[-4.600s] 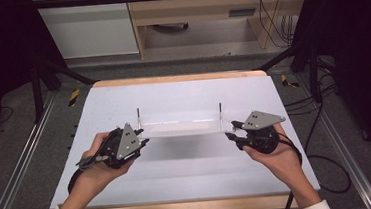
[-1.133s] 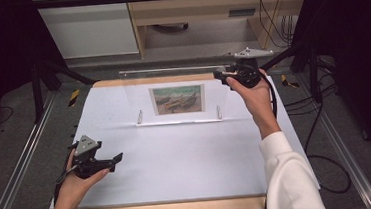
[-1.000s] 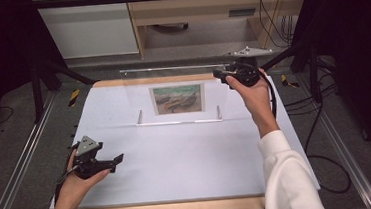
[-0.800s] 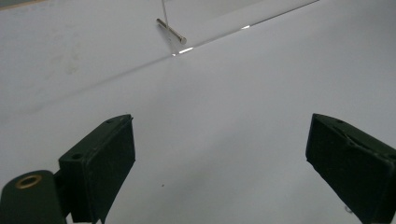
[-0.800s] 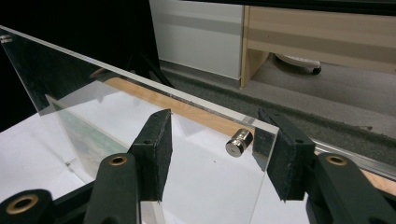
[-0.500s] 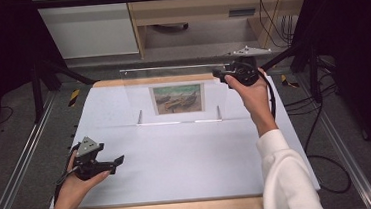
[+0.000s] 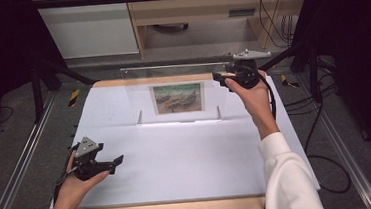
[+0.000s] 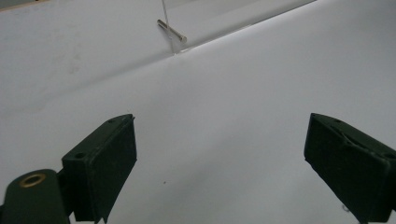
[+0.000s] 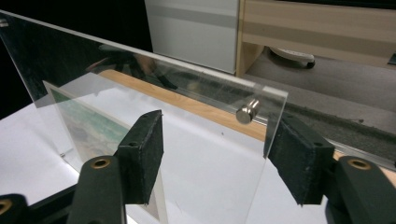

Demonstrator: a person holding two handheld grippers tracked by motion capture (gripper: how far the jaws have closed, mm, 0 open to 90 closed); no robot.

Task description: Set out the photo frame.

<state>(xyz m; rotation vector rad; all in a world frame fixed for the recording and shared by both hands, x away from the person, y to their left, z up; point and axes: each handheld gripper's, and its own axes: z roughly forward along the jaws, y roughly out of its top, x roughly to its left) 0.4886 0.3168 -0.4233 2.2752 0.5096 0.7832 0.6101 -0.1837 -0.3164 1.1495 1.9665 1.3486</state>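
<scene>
The left gripper (image 7: 109, 164) hovers just over the white worktop (image 7: 188, 159) near its front left corner, held level in the person's left hand (image 7: 74, 186). Its jaws stand wide apart with nothing between them, as the left gripper view shows; it looks parked there, out of the way, because the work at this moment belongs to the other hand.

Toward the far edge of the worktop, about midway along it, the clear acrylic frame (image 7: 177, 85) stands upright on its own lower edge, parallel to the far edge. A small picture of boats (image 7: 178, 98) sits inside it, facing the person. Metal pins (image 9: 247, 110) at the corners hold the two clear sheets together, which is probably why the picture stays put between them.

At the frame's upper right corner, the right gripper (image 7: 220, 76) is held up by the right hand (image 7: 252, 91), its arm in a white sleeve (image 7: 287, 176). In the right gripper view the jaws straddle the frame's side edge, one pad before the sheet and one behind, and they have just been opening. The pads seem clear of the acrylic, so I judge this a release: the frame has been stood up and the hand lingers at the corner in case it tips.
</scene>
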